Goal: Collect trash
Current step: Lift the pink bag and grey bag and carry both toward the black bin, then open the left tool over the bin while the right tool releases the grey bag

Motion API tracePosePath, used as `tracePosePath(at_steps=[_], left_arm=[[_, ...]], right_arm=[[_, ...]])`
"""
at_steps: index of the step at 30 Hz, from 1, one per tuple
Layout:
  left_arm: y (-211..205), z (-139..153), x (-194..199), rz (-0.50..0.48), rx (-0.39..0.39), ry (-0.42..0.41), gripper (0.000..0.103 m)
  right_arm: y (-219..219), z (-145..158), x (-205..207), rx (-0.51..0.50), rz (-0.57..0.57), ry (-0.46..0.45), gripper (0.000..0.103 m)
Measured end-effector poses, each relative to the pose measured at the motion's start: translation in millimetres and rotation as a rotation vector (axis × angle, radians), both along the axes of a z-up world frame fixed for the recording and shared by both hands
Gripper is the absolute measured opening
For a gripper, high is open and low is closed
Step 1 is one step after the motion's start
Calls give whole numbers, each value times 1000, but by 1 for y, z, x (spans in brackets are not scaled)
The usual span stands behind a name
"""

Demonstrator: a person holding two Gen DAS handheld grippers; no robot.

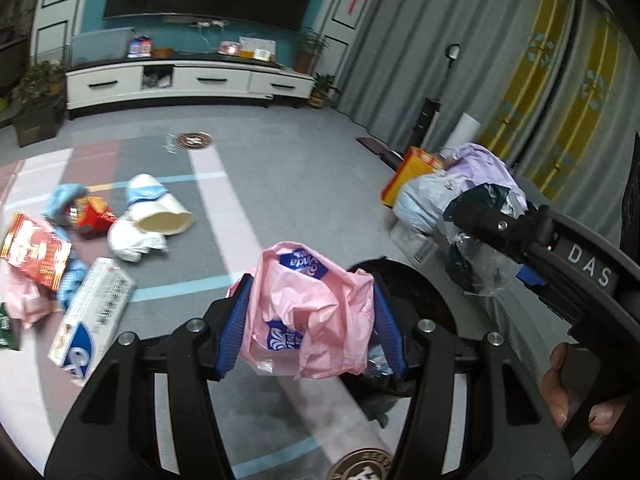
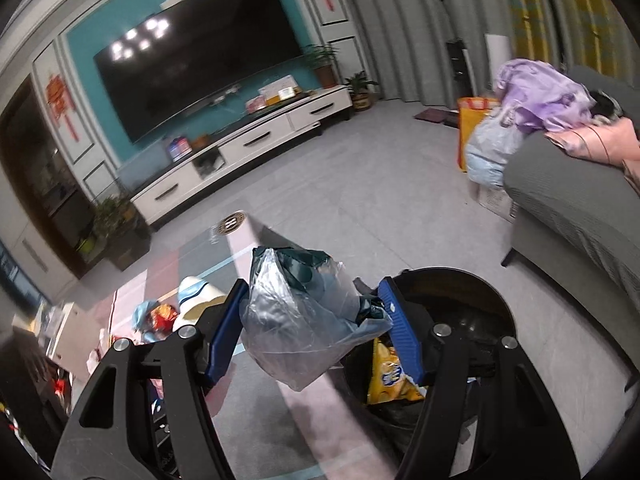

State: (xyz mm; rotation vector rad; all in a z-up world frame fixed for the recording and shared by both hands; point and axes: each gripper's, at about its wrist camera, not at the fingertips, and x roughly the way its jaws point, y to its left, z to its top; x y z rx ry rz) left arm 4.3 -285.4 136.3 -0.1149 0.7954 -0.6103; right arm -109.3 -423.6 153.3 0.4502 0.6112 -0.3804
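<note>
Light, soft and crushable, likely slippery; best pinched at the bunched middle, as now. Left gripper [image 1: 308,312] clamped on a crumpled pink plastic bag [image 1: 308,304] with blue print, hanging between the 2 pads. Right gripper [image 2: 316,332] clamped on a clear plastic bag [image 2: 304,320] over dark green film. Black bin [image 2: 464,312] just beyond and right of both claws, a yellow snack packet [image 2: 388,380] inside.

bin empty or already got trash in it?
Not empty. Right wrist view shows a yellow snack bag inside the black bin; how full, cannot tell.
</note>
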Motion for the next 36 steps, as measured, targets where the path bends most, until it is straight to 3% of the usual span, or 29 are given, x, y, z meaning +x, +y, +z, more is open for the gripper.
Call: tracePosePath(at_steps=[10, 19, 29, 36], left_arm=[[-56, -29, 1, -123, -13, 97, 58], [-94, -59, 7, -229, -10, 197, 58], [-126, -92, 11, -278, 43, 289, 58], [-144, -104, 8, -299, 95, 297, 58]], right_arm=[[-47, -17, -19, 62, -137, 44, 66], [-71, -42, -18, 151, -190, 91, 66], [-101, -74, -15, 253, -270, 157, 66], [-111, -90, -13, 304, -299, 197, 66]])
